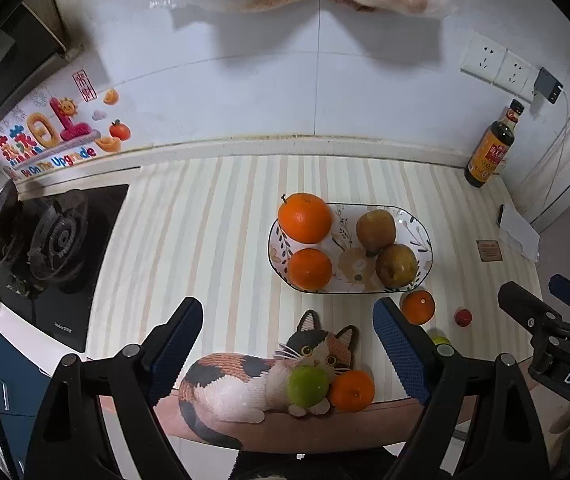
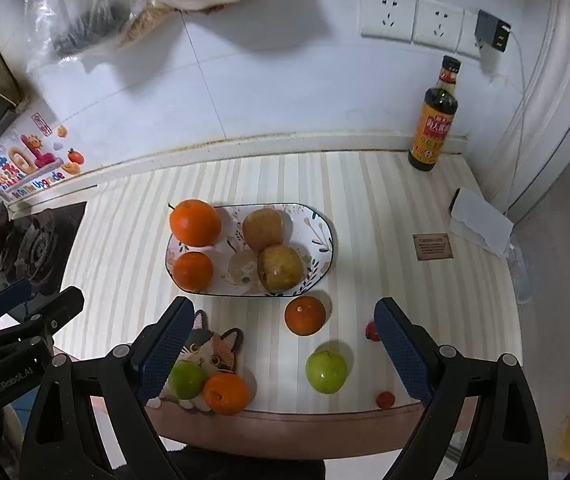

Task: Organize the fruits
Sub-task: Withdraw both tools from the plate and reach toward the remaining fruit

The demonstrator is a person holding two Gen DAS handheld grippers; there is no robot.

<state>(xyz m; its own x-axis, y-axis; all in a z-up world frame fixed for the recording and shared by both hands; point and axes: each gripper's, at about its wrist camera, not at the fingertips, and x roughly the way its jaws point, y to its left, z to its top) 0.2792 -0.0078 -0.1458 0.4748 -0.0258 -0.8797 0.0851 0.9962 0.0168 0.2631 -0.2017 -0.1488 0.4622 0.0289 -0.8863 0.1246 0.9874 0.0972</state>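
Both grippers hang above the near edge of the striped bench (image 2: 365, 208), pointing steeply down at it. The left gripper (image 1: 288, 346) has its fingers (image 1: 177, 344) spread wide with nothing between them, and the right gripper (image 2: 281, 350) is the same: fingers (image 2: 403, 354) apart, gripping nothing.

The oval patterned dish (image 2: 321, 228) sits mid-bench and holds 4 fruits. 2 oranges lie at its left end, the big orange (image 2: 195, 222) at the back rim and the small orange (image 2: 193, 271) in front of it. 2 brownish pears (image 2: 264, 229) lie to the right, touching each other.

The rest of the fruit lies loose on the bench. A loose orange (image 2: 305, 315) sits just in front of the dish. A green apple (image 2: 325, 372) lies nearer the front edge, well apart from it. 2 small red fruits (image 2: 385, 399) lie towards the right; 1 is half hidden behind a right finger. At the front left, a cat-shaped mat (image 1: 241, 384) carries a second green fruit (image 1: 308, 386) and another orange (image 1: 352, 391), touching side by side at the cat's face.

A dark sauce bottle (image 2: 433, 120) stands upright at the back right by the wall. A gas burner (image 1: 55, 240) is at the left end.
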